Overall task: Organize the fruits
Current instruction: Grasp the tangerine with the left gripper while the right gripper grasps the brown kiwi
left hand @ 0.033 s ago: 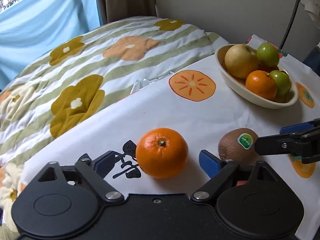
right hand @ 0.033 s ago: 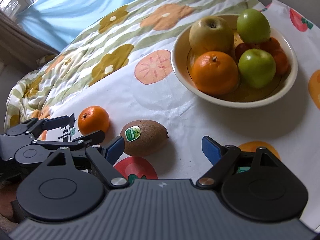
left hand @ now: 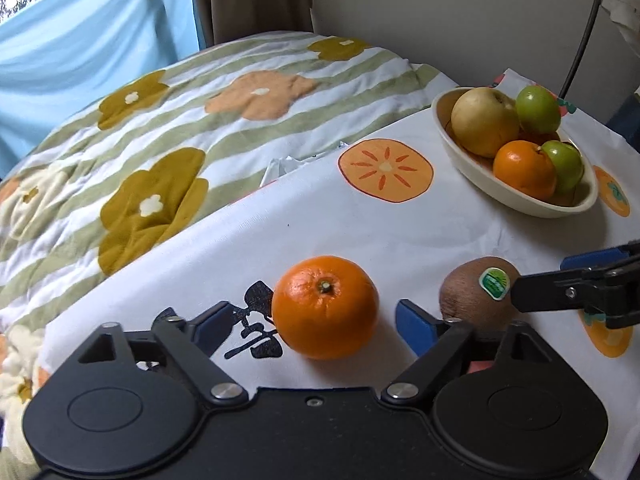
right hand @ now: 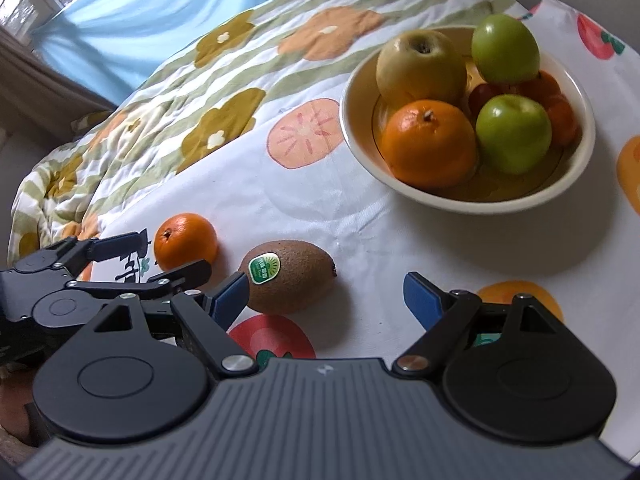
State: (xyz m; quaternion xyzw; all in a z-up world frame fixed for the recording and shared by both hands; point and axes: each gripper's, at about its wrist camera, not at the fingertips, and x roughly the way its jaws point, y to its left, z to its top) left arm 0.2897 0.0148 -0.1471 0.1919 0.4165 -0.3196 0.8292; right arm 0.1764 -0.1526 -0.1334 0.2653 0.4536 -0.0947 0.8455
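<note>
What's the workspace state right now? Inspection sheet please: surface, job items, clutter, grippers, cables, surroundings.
Surface: white fruit-print cloth, wrinkled, laid over a striped floral quilt.
Job's things: loose orange and stickered kiwi on the cloth, apart from each other; cream bowl holds a yellow apple, an orange, two green apples and some reddish fruit beneath.
Clutter: nothing seen.
Grippers: left gripper closing, fingers either side of the loose orange, not yet touching; right gripper open, kiwi by its left finger.
Cables: one dark cable against the wall behind the bowl.
Surroundings: blue curtain, brown drape, pale wall.
</note>
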